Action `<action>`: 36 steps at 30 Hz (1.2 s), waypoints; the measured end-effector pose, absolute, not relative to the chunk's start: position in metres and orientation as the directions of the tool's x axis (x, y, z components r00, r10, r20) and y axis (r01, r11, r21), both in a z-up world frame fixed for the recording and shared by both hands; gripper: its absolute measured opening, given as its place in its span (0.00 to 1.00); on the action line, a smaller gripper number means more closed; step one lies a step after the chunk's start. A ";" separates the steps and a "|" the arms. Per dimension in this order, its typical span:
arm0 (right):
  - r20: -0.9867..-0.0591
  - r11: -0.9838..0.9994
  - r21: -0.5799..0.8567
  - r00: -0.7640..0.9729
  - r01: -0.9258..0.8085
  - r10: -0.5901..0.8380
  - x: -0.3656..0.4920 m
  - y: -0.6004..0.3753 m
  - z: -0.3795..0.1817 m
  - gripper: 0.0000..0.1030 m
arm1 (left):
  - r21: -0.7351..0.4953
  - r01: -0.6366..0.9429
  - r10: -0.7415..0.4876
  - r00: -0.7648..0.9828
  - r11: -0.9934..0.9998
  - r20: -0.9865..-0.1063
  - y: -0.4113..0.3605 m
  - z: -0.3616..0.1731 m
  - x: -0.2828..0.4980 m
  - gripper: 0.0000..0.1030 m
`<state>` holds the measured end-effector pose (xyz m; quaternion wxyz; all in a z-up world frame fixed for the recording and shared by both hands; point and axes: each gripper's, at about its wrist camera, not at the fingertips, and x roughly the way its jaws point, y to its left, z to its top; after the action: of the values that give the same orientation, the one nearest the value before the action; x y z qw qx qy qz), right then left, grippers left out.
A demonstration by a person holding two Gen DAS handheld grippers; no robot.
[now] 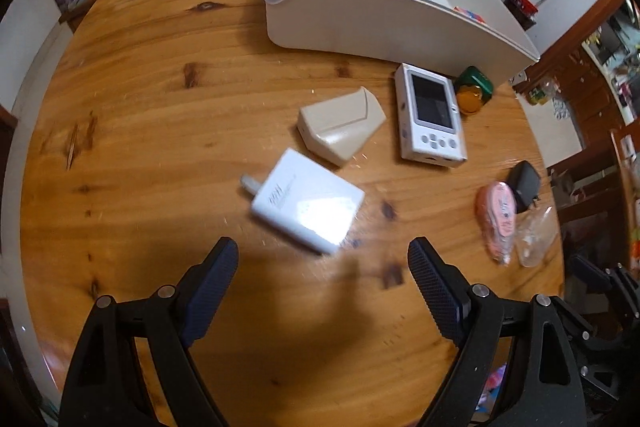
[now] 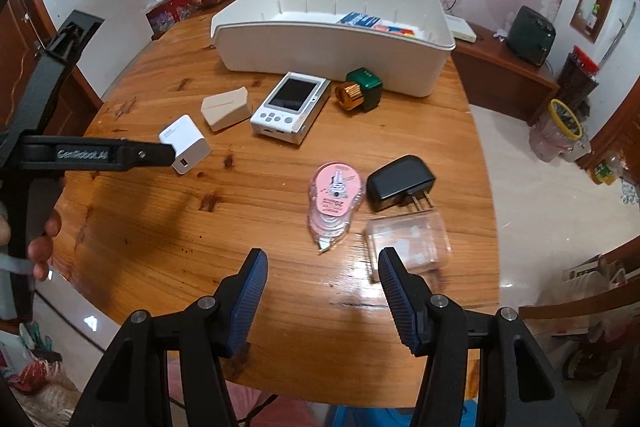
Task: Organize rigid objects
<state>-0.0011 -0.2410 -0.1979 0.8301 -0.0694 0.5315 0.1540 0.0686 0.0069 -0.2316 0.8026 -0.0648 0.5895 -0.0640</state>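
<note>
left gripper: I'm hovering it over the table, jaws standing apart, nothing between them; white charger lying just ahead of the fingertips
right gripper: I'm holding it jaws apart, empty; pink tape dispenser lying just ahead, clear plastic case sitting by the right finger
black adapter: lying beside the pink dispenser, prongs pointing at the clear case
white bin: sitting at the far side of the table, a few flat items showing inside
handheld console, beige wedge, green bottle: lying in a row just in front of the bin
</note>
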 end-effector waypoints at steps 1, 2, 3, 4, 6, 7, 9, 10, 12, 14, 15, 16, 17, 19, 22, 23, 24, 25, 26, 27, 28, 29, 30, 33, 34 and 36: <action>-0.906 0.943 0.054 0.382 -0.329 0.185 0.001 -0.239 -0.200 0.57 | -0.172 0.035 -0.175 0.292 0.984 -0.940 0.007 -0.234 0.072 0.86; -0.908 0.943 0.058 0.375 -0.326 0.186 0.003 -0.238 -0.203 0.57 | -0.164 0.048 -0.171 0.285 0.985 -0.943 0.008 -0.237 0.076 0.86; -0.911 0.944 0.063 0.368 -0.324 0.187 0.005 -0.236 -0.205 0.57 | -0.158 0.055 -0.167 0.281 0.986 -0.945 0.009 -0.240 0.078 0.86; -0.912 0.945 0.066 0.364 -0.322 0.188 0.007 -0.235 -0.207 0.57 | -0.154 0.063 -0.165 0.276 0.986 -0.947 0.010 -0.242 0.081 0.86; -0.914 0.946 0.077 0.356 -0.315 0.192 0.011 -0.233 -0.212 0.57 | -0.149 0.078 -0.165 0.263 0.986 -0.951 0.012 -0.248 0.086 0.86; -0.915 0.947 0.084 0.352 -0.311 0.197 0.014 -0.232 -0.214 0.57 | -0.149 0.084 -0.166 0.258 0.985 -0.952 0.015 -0.250 0.088 0.86; -0.917 0.949 0.096 0.343 -0.302 0.202 0.020 -0.229 -0.220 0.57 | -0.154 0.092 -0.172 0.245 0.984 -0.954 0.019 -0.254 0.092 0.86; -0.919 0.950 0.101 0.339 -0.295 0.203 0.024 -0.227 -0.223 0.57 | -0.156 0.094 -0.174 0.240 0.983 -0.955 0.022 -0.255 0.094 0.86; -0.923 0.953 0.109 0.328 -0.282 0.203 0.030 -0.225 -0.230 0.57 | -0.158 0.103 -0.178 0.227 0.982 -0.958 0.027 -0.260 0.098 0.86; -0.928 0.957 0.112 0.316 -0.266 0.196 0.037 -0.224 -0.236 0.57 | -0.176 0.115 -0.197 0.218 0.978 -0.956 0.030 -0.261 0.100 0.86; -0.930 0.959 0.114 0.311 -0.260 0.195 0.040 -0.223 -0.239 0.57 | -0.183 0.124 -0.206 0.214 0.975 -0.955 0.031 -0.263 0.101 0.86; -0.932 0.961 0.115 0.306 -0.253 0.192 0.043 -0.222 -0.242 0.57 | -0.185 0.134 -0.211 0.211 0.974 -0.955 0.032 -0.263 0.102 0.86; -0.935 0.962 0.115 0.302 -0.247 0.189 0.046 -0.222 -0.244 0.57 | -0.183 0.144 -0.211 0.213 0.973 -0.954 0.032 -0.263 0.105 0.86; -0.935 0.966 0.106 0.307 -0.237 0.178 0.050 -0.220 -0.247 0.57 | -0.170 0.175 -0.206 0.214 0.970 -0.955 0.031 -0.263 0.107 0.86; -0.932 0.966 0.093 0.320 -0.241 0.169 0.057 -0.216 -0.247 0.57 | -0.169 0.205 -0.212 0.208 0.964 -0.955 0.029 -0.262 0.111 0.86; -0.932 0.967 0.092 0.322 -0.239 0.168 0.059 -0.215 -0.247 0.57 | -0.171 0.214 -0.216 0.205 0.962 -0.955 0.028 -0.262 0.111 0.86; -0.931 0.967 0.091 0.324 -0.238 0.167 0.061 -0.214 -0.247 0.57 | -0.171 0.222 -0.217 0.202 0.960 -0.955 0.026 -0.261 0.111 0.86; -0.931 0.968 0.090 0.324 -0.236 0.166 0.063 -0.214 -0.247 0.57 | -0.170 0.227 -0.217 0.199 0.959 -0.956 0.025 -0.260 0.113 0.86; -0.932 0.968 0.092 0.323 -0.231 0.166 0.065 -0.214 -0.247 0.57 | -0.172 0.233 -0.219 0.196 0.957 -0.956 0.025 -0.259 0.114 0.86; -0.932 0.970 0.097 0.320 -0.224 0.167 0.066 -0.216 -0.247 0.57 | -0.175 0.239 -0.224 0.195 0.955 -0.955 0.025 -0.259 0.113 0.86; -0.933 0.971 0.099 0.319 -0.219 0.167 0.066 -0.217 -0.247 0.57 | -0.175 0.247 -0.226 0.197 0.953 -0.954 0.025 -0.259 0.113 0.86; -0.934 0.972 0.098 0.318 -0.212 0.163 0.066 -0.218 -0.247 0.57 | -0.172 0.252 -0.225 0.199 0.952 -0.954 0.026 -0.258 0.112 0.86; -0.935 0.974 0.095 0.318 -0.206 0.158 0.066 -0.220 -0.248 0.57 | -0.166 0.261 -0.222 0.203 0.951 -0.954 0.026 -0.259 0.112 0.86; -0.938 0.976 0.093 0.310 -0.195 0.152 0.065 -0.225 -0.249 0.57 | -0.146 0.281 -0.209 0.211 0.949 -0.955 0.010 -0.256 0.115 0.86; -0.942 0.978 0.094 0.302 -0.188 0.148 0.065 -0.227 -0.251 0.57 | -0.141 0.285 -0.206 0.213 0.948 -0.955 0.007 -0.256 0.117 0.86; -0.942 0.979 0.099 0.301 -0.179 0.151 0.063 -0.231 -0.253 0.57 | -0.138 0.287 -0.205 0.217 0.948 -0.955 0.010 -0.257 0.114 0.86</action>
<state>0.0631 -0.2314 -0.2530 0.8065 -0.0122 0.5822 0.1024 0.1143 0.0097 -0.2571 0.7792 0.0338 0.6057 -0.1577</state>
